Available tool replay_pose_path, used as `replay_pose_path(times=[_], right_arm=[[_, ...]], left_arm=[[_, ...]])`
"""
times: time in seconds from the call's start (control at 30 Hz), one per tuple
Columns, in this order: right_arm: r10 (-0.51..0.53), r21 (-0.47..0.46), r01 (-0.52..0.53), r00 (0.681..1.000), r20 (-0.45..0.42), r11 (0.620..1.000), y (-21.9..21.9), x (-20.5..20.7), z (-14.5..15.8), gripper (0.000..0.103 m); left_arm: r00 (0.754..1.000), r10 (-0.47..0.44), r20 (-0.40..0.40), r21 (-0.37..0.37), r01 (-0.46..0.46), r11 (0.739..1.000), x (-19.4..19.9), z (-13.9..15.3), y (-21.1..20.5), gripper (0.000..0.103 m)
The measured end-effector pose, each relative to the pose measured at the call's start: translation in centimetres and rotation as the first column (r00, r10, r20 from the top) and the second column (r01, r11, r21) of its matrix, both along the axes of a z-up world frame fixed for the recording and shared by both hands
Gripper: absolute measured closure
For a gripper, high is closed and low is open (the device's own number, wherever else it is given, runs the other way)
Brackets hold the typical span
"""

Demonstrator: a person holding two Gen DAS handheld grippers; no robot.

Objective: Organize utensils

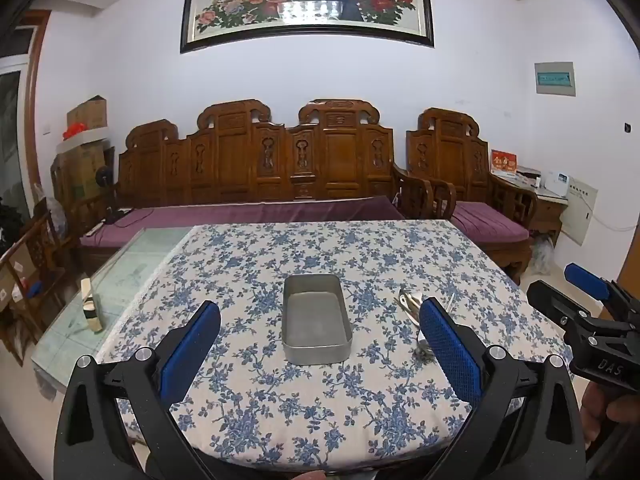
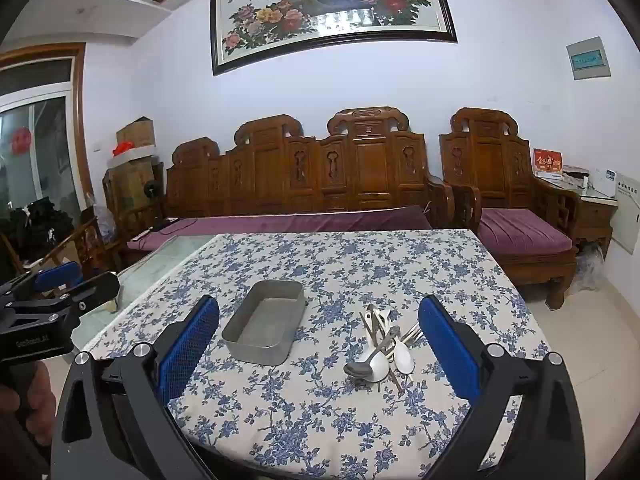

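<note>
An empty rectangular metal tin (image 1: 316, 320) (image 2: 265, 327) sits mid-table on the blue floral cloth. Right of it lies a tangled pile of utensils (image 2: 382, 350), several spoons with forks and chopsticks; in the left wrist view the utensils (image 1: 409, 302) are partly hidden behind a blue pad. My left gripper (image 1: 320, 340) hovers over the near table edge, open, with the tin framed between its fingers. My right gripper (image 2: 318, 344) is open too, empty, with tin and utensils ahead of it. Each gripper also shows at the side of the other's view: the right gripper (image 1: 588, 300), the left gripper (image 2: 56, 284).
The cloth (image 1: 320, 248) covers most of a glass-topped table (image 1: 132, 272); a small cream object (image 1: 91, 306) stands on the bare glass at left. A carved wooden sofa (image 1: 256, 168) with purple cushions runs behind the table, and an armchair (image 2: 516, 216) stands at right.
</note>
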State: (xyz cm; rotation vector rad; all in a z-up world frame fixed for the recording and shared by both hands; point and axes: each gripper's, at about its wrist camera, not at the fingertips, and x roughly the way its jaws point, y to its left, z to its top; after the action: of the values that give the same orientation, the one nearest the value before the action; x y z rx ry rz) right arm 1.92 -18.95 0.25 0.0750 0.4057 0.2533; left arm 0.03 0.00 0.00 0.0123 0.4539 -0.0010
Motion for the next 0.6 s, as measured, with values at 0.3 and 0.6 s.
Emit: replay_pose_path(times=[0.3, 0.6], right_arm=[[0.001, -0.005, -0.001, 1.000, -0.001, 1.000, 0.10, 0.03, -0.05, 0.003], [0.002, -0.005, -0.002, 1.000, -0.001, 1.000, 0.11, 0.01, 0.04, 0.003]], left_arm=[[1.000, -0.002, 0.005, 0.003, 0.002, 1.000, -0.02, 0.00, -0.02, 0.006], [1.000, -0.001, 0.005, 0.004, 0.001, 1.000, -0.02, 0.01, -0.04, 0.006]])
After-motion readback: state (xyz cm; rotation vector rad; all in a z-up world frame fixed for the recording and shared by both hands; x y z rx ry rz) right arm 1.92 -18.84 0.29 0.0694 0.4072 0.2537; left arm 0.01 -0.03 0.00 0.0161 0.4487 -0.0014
